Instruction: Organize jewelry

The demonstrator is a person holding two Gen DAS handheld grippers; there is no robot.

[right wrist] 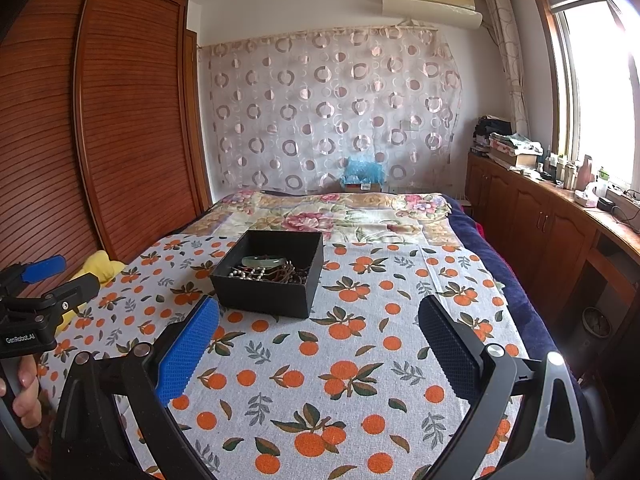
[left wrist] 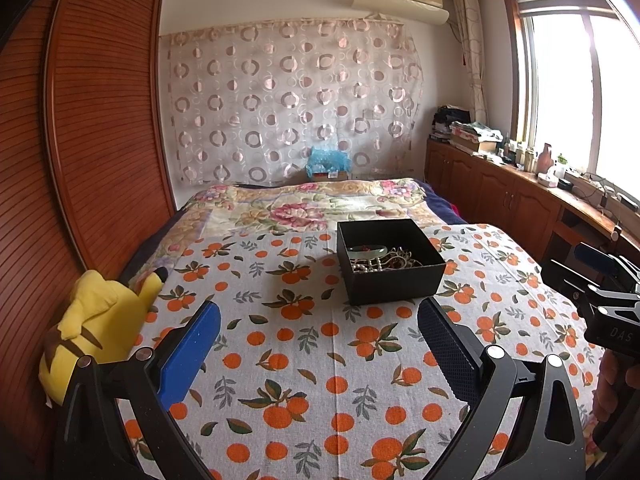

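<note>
A black open box [left wrist: 394, 284] stands on the orange-print cloth [left wrist: 304, 360] on the bed. It holds a pale green bangle [left wrist: 366, 249], a white bead string [left wrist: 370, 266] and dark cords. The box also shows in the right wrist view [right wrist: 264, 296], with the bangle [right wrist: 264, 261] and beads [right wrist: 246, 274]. My left gripper [left wrist: 320, 320] is open and empty, short of the box. My right gripper [right wrist: 320, 316] is open and empty, just right of the box's near corner. Each gripper shows at the edge of the other's view, the right one [left wrist: 604, 280] and the left one [right wrist: 44, 284].
A yellow plush toy [left wrist: 100, 320] lies at the cloth's left edge by the wooden wardrobe [left wrist: 80, 140]. A floral quilt [left wrist: 304, 204] covers the far bed. Wooden cabinets [right wrist: 540, 220] with clutter run along the right under the window.
</note>
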